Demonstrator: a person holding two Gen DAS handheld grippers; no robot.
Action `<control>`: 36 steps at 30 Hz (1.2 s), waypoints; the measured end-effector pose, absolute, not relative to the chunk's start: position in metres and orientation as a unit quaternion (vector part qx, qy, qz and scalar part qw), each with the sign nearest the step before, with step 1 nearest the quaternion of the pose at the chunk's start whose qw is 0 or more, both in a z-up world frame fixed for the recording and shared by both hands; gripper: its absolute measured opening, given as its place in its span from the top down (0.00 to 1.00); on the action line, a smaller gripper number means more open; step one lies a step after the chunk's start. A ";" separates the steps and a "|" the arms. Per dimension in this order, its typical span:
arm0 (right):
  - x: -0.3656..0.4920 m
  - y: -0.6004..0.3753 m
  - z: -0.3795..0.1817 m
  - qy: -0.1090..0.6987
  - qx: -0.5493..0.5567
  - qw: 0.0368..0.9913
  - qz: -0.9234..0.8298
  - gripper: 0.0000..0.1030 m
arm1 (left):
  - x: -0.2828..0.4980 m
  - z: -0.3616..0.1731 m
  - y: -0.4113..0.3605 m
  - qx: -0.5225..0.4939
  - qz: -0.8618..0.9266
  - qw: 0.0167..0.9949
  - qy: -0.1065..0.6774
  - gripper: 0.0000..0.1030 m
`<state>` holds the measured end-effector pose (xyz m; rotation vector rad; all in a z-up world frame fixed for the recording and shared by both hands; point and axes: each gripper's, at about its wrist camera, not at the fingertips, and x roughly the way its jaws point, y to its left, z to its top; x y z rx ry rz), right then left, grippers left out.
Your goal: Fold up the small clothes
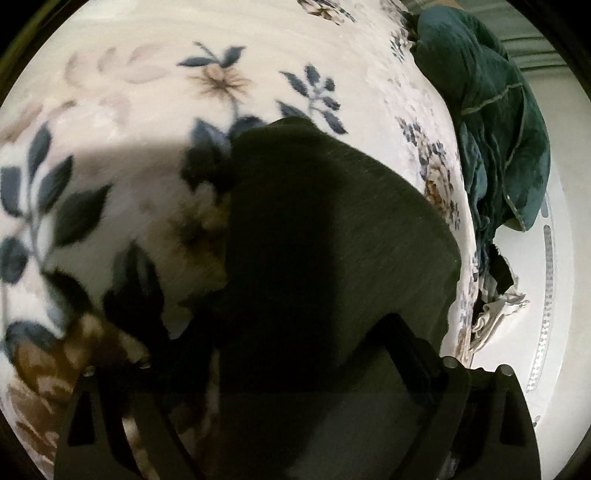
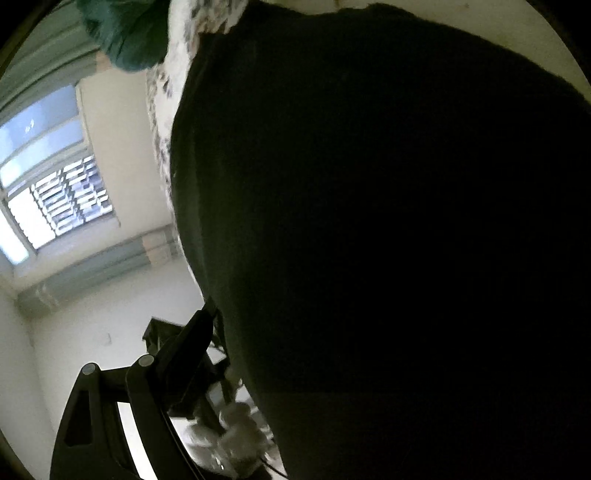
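Observation:
A dark garment (image 1: 325, 229) lies on a white floral blanket (image 1: 129, 110) and fills the lower middle of the left wrist view. My left gripper (image 1: 288, 369) is low over it, its two fingers spread wide with the cloth between them. In the right wrist view the same dark garment (image 2: 388, 240) covers most of the frame, very close to the lens. Only the left finger (image 2: 184, 350) of my right gripper shows, at the cloth's edge; the other finger is hidden behind the cloth.
A teal cloth (image 1: 491, 122) is heaped at the blanket's right edge, with a small white cloth (image 1: 495, 314) below it. The right wrist view shows a window (image 2: 48, 192), white walls, the teal cloth (image 2: 125, 33) and a whitish bundle (image 2: 236, 432).

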<state>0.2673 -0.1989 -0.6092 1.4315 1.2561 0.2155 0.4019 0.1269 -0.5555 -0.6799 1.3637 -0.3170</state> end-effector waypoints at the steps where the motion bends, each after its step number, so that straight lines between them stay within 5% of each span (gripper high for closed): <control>1: 0.270 -0.197 -0.609 0.536 0.611 0.576 0.085 0.10 | 0.403 -0.553 0.124 -0.307 -0.154 0.713 0.612 0.11; 2: 0.272 -0.194 -0.609 0.535 0.611 0.577 0.081 0.10 | 0.403 -0.551 0.122 -0.307 -0.161 0.717 0.605 0.12; 4: 0.274 -0.190 -0.606 0.535 0.609 0.581 0.073 0.13 | 0.403 -0.541 0.117 -0.304 -0.169 0.729 0.589 0.72; 6: 0.272 -0.190 -0.601 0.539 0.601 0.587 0.058 0.50 | 0.404 -0.534 0.114 -0.306 -0.166 0.733 0.585 0.78; 7: 0.271 -0.191 -0.599 0.541 0.597 0.590 0.056 0.62 | 0.403 -0.530 0.114 -0.311 -0.166 0.733 0.581 0.80; 11: 0.276 -0.189 -0.567 0.540 0.570 0.616 0.054 0.68 | 0.405 -0.507 0.111 -0.308 -0.179 0.741 0.569 0.81; 26: 0.382 -0.192 -0.432 0.472 0.519 0.705 0.104 0.70 | 0.543 -0.403 0.136 -0.294 -0.217 0.788 0.496 0.81; 36: 0.581 -0.143 -0.441 0.440 0.491 0.742 0.122 0.70 | 0.704 -0.425 0.173 -0.245 -0.199 0.803 0.505 0.81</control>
